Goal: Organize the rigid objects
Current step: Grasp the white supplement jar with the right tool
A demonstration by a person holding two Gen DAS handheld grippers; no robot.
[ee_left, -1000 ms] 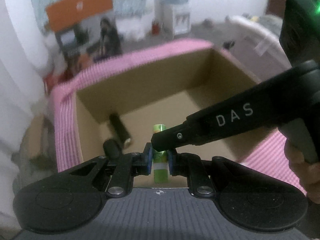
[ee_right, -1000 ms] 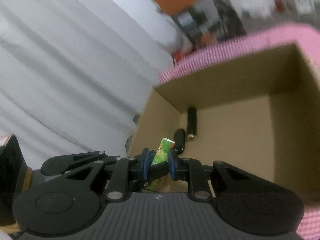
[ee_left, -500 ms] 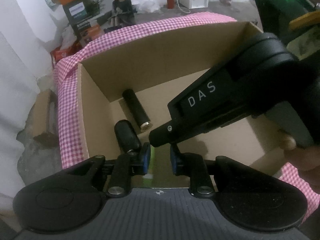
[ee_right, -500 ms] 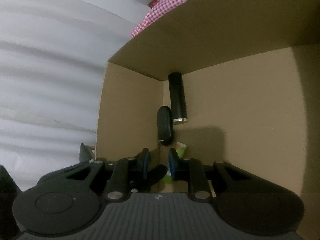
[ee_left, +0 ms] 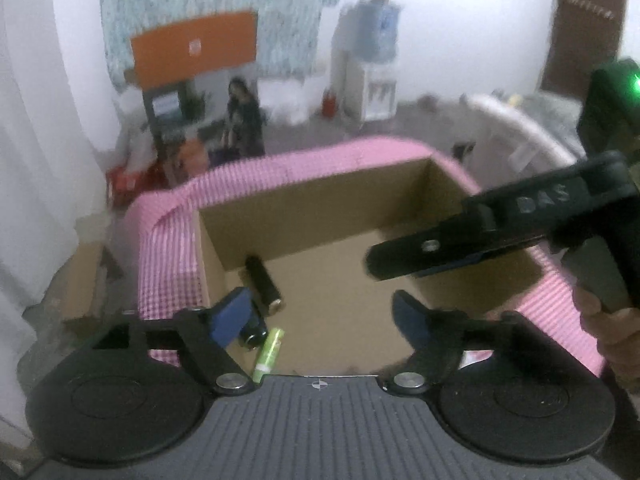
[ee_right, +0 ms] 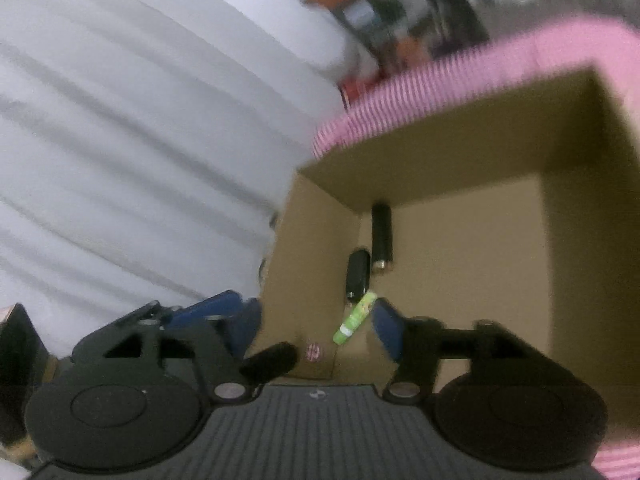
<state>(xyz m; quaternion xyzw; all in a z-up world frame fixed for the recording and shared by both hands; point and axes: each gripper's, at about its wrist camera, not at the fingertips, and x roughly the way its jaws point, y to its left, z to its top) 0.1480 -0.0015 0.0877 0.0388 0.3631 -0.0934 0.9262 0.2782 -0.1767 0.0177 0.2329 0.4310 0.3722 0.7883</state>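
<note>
A cardboard box [ee_left: 320, 200] with a pink checked rim [ee_left: 168, 248] holds a green tube [ee_left: 270, 354] lying on its floor, next to two black cylinders [ee_left: 264, 284]. My left gripper [ee_left: 320, 316] is open and empty above the box's near side. My right gripper [ee_right: 316, 324] is open and empty; its body [ee_left: 500, 232] shows at the right of the left wrist view. In the right wrist view the green tube [ee_right: 354, 318] lies below the black cylinders [ee_right: 380, 236] by the box's left wall [ee_right: 312, 264].
White curtain cloth [ee_right: 140, 140] hangs left of the box. Behind the box are an orange sign [ee_left: 194, 46], a water dispenser [ee_left: 370, 80] and room clutter. A hand [ee_left: 608, 328] holds the right gripper.
Both grippers were shut on the green tube one second ago. They lowered into the box, opened and rose. The tube now lies on the box floor.
</note>
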